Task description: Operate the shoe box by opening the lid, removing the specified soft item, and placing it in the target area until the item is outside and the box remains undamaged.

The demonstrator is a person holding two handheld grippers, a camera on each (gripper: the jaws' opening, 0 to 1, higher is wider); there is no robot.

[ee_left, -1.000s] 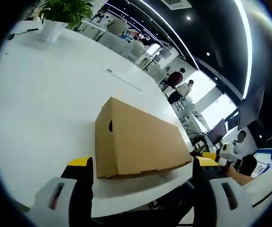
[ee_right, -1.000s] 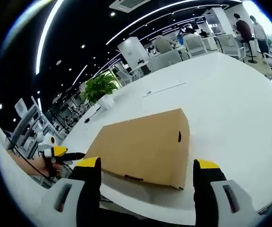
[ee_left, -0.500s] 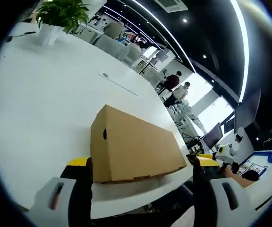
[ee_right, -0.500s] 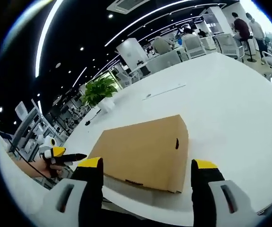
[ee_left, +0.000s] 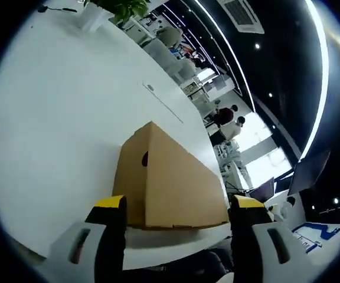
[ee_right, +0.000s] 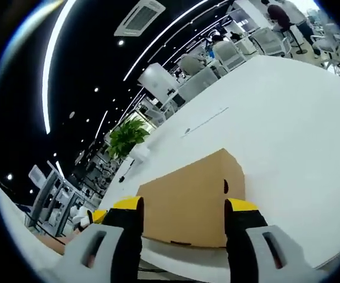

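**Both grippers closing in on the shut shoe box**

Since a second ago I have brought both grippers nearer the box and tilted them — the carton now sits lower and larger between each pair of jaws, and the room behind has swung with my hands rather than anything on the table moving.

Left gripper view: the left gripper (ee_left: 173, 206) has its jaws spread wide, holding nothing. The shoe box (ee_left: 170, 186) lies on the white table (ee_left: 52, 118) close to the near edge, lid still down, an end wall with a small round hole facing me. The jaw tips look level with the box's lower front edge, but I cannot tell whether they touch it. My worry here is the table edge: a shove along the long side could slide the carton off, or a pinch on the thin cardboard could crease it.

Right gripper view: the right gripper (ee_right: 182, 206) is likewise spread and empty, framing the shoe box (ee_right: 190, 200) from the other side; the yellow tip of the other gripper shows low at the left. A potted plant (ee_right: 128, 138) stands well apart, further up the table (ee_right: 288, 112). If I lift one side of the lid alone, I judge it may twist and tear at a corner — both sides should rise together. The soft item is still hidden inside.
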